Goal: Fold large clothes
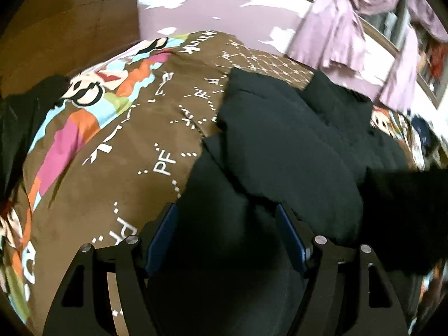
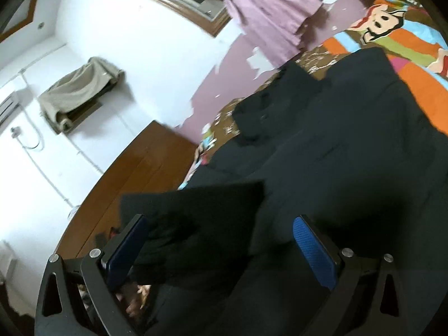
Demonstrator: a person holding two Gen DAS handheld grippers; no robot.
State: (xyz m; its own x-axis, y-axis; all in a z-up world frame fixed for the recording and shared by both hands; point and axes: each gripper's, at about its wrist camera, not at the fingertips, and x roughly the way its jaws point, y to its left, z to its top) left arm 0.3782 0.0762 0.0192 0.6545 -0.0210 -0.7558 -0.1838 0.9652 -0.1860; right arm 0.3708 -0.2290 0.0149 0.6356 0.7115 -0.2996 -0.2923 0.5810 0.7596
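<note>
Black garment [image 1: 294, 145] is lying spread over the brown patterned bedspread [image 1: 117, 145], ahead of both grippers, with part of it running under and between the fingers in each view.

Starting on your left: the left gripper [image 1: 226, 235] is standing open, its blue pads [image 1: 162, 235] spread wide with dark cloth filling the gap between them but no pinch on it. A folded layer is lying ahead and to the right of the jaws, while bare bedspread is showing off the left pad. The risk here, as I judge it, is that you are closing on one layer only — the black fabric is hiding its own edges, so a shallow bite may be lifting the top ply and leaving the rest behind.

Moving to your right: the right gripper [image 2: 218, 240] is also standing open. A flat flap of the garment [image 2: 196, 210] is hanging just ahead of the left pad and crossing the gap; whether it is touching that pad, I cannot tell. The bulk of the cloth is stretching away ahead and to the right of the jaws. The wooden headboard [image 2: 134, 173] is sitting close off the left finger, and the pink curtain [image 2: 266, 14] is hanging well beyond. If you are swinging the flap across quickly, it could be slipping free or dragging the lower layers askew, and a blurred, fast sweep leftward may be knocking the finger against the wood.
</note>
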